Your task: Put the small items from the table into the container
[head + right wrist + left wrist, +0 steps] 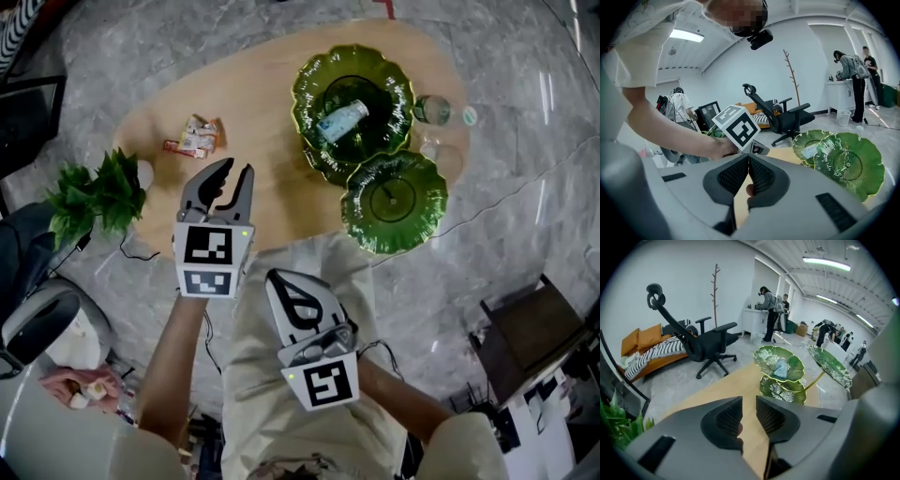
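A green leaf-shaped tiered dish stand stands at the right of the wooden table; its top dish holds a pale blue packet. A few small snack packets lie at the table's left. My left gripper hovers over the table's near edge, just below those packets, jaws a little apart with nothing between them. In the left gripper view the left gripper points toward the stand and the packet. My right gripper is shut and empty, off the table over the person's lap; the right gripper faces the stand.
A clear bottle and a glass sit at the table's far right behind the lower dish. A potted plant stands off the table's left end. A black office chair and several people are in the room beyond.
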`<control>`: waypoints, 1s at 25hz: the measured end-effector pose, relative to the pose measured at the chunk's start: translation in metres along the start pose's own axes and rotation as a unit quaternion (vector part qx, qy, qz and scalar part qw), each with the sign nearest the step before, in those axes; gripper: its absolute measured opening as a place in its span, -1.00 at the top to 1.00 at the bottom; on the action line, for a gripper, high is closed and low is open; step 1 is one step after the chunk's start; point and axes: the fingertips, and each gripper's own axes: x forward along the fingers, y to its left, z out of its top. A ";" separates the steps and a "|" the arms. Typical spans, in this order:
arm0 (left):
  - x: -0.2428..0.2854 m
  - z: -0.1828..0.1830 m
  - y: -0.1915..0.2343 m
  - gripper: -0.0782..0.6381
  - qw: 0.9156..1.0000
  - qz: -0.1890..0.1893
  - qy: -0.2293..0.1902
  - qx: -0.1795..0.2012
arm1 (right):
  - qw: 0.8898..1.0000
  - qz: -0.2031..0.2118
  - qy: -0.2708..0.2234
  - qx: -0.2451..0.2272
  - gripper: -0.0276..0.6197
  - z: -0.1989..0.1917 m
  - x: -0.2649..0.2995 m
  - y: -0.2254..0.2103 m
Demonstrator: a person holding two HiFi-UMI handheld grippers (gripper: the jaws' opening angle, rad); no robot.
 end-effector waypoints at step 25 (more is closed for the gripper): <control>0.009 -0.065 0.101 0.58 0.997 0.045 0.025 -0.061 | 0.997 -0.029 0.053 -0.050 0.90 -0.016 0.089 0.007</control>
